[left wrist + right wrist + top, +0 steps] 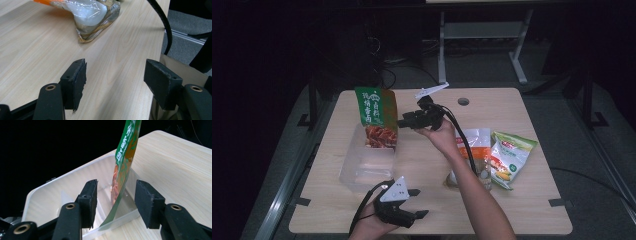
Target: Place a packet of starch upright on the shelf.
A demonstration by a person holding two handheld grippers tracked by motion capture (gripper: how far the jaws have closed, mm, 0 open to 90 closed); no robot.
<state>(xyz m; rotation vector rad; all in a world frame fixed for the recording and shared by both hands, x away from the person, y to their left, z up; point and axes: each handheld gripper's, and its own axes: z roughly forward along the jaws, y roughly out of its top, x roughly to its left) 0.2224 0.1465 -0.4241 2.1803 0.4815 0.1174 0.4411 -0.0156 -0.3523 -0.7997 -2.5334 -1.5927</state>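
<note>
Wooden surface (422, 165): green packet (377, 117) stands upright in clear tub (362, 170).
Right claw (404, 122) parted, packet edge-on between its jaws, untouched; left claw (418, 202) parted, empty, farther off.

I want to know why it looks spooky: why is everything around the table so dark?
High view: light falls on the table, the room behind is dim. Right gripper view: black beyond the clear bin; the green packet is sharp. Left gripper view: bright wood, glare on the clear bag.
</note>
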